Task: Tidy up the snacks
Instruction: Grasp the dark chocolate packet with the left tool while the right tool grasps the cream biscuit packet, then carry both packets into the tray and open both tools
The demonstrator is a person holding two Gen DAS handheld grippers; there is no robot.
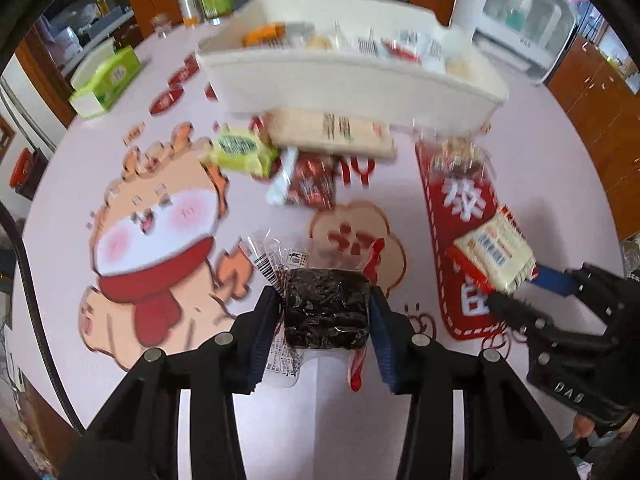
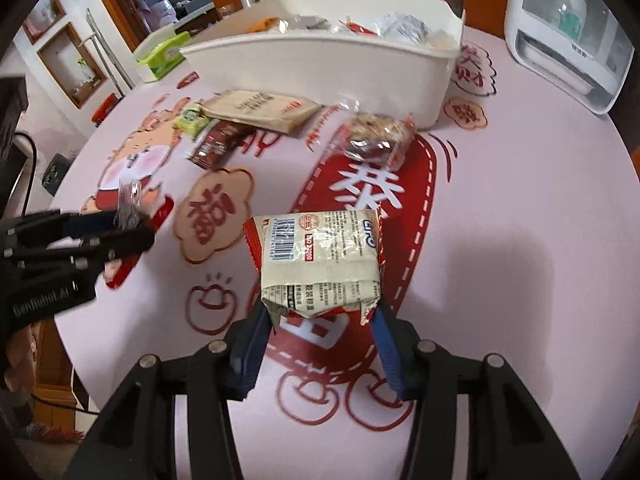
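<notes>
- Two grippers: left gripper (image 1: 325, 314) clamps one dark snack pack (image 1: 326, 308); right gripper (image 2: 320, 322) clamps one cream snack pack (image 2: 320, 264), both above the table (image 2: 520, 240).
- Five packets lie loose before one white bin (image 2: 320, 68).

Both wrist views look steeply down, close over table (image 1: 280, 420); share white bin (image 2: 320, 68).

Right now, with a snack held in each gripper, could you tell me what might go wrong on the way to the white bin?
1. The right gripper pinches only the cream snack packet's crumpled bottom edge; it may slip out.
2. The white bin already looks full, so added snacks might spill.
3. The left gripper squeezes the dark snack pack firmly; it might crush.
</notes>
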